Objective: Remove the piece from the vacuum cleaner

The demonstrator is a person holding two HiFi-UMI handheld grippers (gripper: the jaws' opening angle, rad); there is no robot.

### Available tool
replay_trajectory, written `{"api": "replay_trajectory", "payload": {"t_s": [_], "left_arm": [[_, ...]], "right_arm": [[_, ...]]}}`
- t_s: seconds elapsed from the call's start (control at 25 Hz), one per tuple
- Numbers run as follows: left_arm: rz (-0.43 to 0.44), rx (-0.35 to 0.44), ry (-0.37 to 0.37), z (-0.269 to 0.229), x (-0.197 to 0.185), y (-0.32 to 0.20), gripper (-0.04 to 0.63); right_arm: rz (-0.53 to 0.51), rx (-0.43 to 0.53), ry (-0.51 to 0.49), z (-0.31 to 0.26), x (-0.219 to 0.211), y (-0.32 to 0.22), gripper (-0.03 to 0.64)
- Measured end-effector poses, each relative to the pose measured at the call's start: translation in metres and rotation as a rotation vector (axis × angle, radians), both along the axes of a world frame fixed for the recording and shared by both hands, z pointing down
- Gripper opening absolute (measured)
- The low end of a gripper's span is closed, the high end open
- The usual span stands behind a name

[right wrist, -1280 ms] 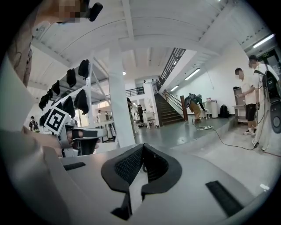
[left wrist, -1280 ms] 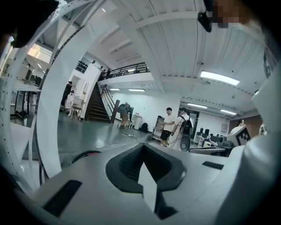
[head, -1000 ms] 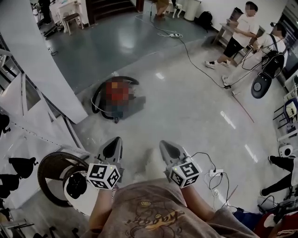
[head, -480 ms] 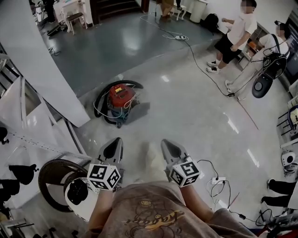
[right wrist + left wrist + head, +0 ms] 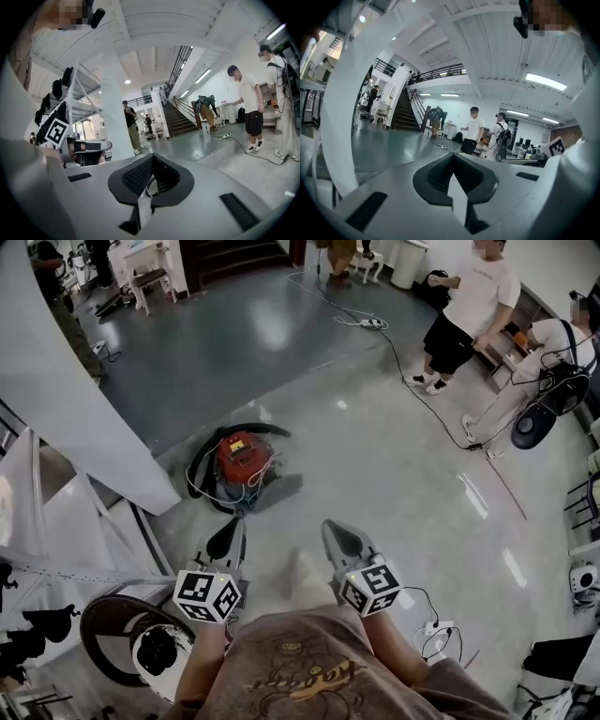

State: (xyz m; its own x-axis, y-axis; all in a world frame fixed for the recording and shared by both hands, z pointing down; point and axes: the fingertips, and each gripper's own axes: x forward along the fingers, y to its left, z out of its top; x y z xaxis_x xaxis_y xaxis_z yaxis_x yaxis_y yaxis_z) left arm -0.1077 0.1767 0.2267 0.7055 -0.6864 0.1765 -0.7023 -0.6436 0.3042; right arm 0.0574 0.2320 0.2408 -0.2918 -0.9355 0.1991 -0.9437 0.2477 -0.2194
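Note:
A red canister vacuum cleaner [image 5: 240, 457] sits on the floor ahead, a black hose [image 5: 208, 450] coiled round it and a white cord draped over it. Both grippers are held close to the body, well short of it. My left gripper [image 5: 227, 536] points toward the vacuum with its jaws together and nothing in them; its own view shows the left gripper [image 5: 453, 157] closed against open floor. My right gripper [image 5: 339, 536] is beside it, also empty, and the right gripper [image 5: 152, 157] shows closed jaws, with a loop of the hose seen through the gap behind the pads.
A white pillar [image 5: 66, 381] and white racks [image 5: 56, 521] stand to the left. A round black base [image 5: 131, 643] lies near my left side. Two people [image 5: 469, 306] stand far right, with cables [image 5: 394, 343] running across the floor. A power strip [image 5: 436, 627] lies at lower right.
The view has moved forward, so the vacuum cleaner sits lower and nearer in the head view. Both grippers keep their pose and stay shut. The people at right have shifted.

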Motion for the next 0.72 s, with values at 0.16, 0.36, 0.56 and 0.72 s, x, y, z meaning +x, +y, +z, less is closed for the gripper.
{"api": "replay_trajectory", "payload": {"t_s": [0.16,0.36,0.56,0.72], "left_arm": [[-0.039,0.005,0.008,-0.008,0.022,-0.045,0.002],[-0.089,0.011,0.017,-0.015,0.049,-0.093,0.002],[-0.133,0.011,0.025,-0.02,0.065,-0.121,0.002],[-0.16,0.02,0.014,-0.024,0.064,-0.132,0.002]], "right_arm": [[-0.036,-0.005,0.008,-0.006,0.026,-0.048,0.0],[-0.094,0.009,0.027,-0.017,0.055,-0.102,0.0],[-0.144,0.025,0.024,-0.023,0.071,-0.137,0.0],[-0.163,0.04,0.005,-0.027,0.071,-0.155,0.0]]}}
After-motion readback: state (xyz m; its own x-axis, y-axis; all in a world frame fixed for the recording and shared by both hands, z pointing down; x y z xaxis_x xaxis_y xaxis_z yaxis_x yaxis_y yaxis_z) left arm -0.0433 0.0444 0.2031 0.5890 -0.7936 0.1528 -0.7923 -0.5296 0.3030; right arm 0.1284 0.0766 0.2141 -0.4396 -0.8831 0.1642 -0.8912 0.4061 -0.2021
